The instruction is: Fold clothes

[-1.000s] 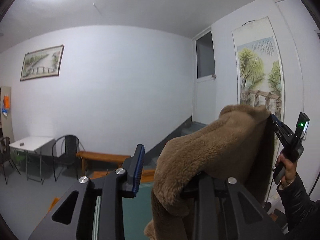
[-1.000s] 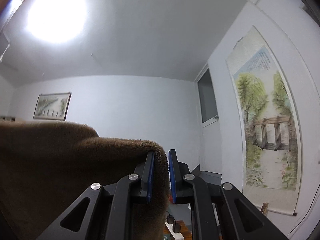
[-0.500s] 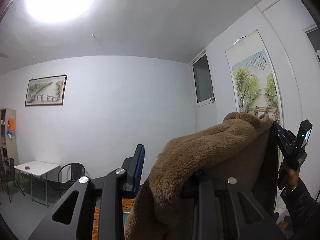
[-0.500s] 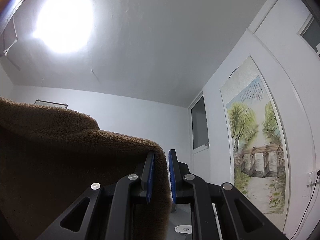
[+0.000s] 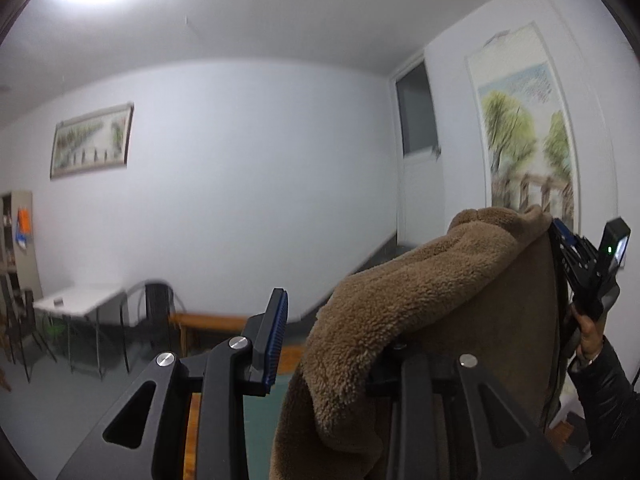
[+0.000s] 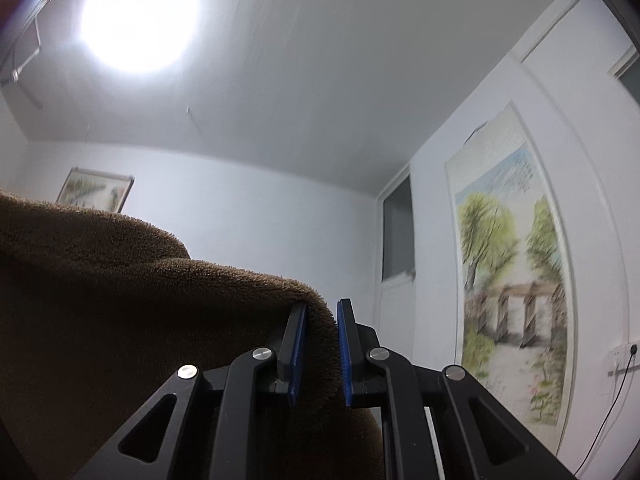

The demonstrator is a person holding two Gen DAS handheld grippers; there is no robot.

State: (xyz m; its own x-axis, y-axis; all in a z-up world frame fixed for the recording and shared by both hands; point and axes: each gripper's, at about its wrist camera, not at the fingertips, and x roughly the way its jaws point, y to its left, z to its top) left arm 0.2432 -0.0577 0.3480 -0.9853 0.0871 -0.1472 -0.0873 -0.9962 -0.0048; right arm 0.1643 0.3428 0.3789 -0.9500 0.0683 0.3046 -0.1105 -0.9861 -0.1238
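Left wrist view: the left gripper [image 5: 320,344] stands spread, thick brown fleece garment [image 5: 404,304] draped over its right finger, stretching up to the right gripper [image 5: 560,236].

Right wrist view: the right gripper [image 6: 320,344] pinches the plush fleece garment [image 6: 120,300] between ribbed blue pads [image 6: 298,348].

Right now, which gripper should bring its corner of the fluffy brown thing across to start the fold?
Probably the right gripper: the brown fleece garment sits clamped between its fingers. The left gripper looks open, fleece only draped over one finger.
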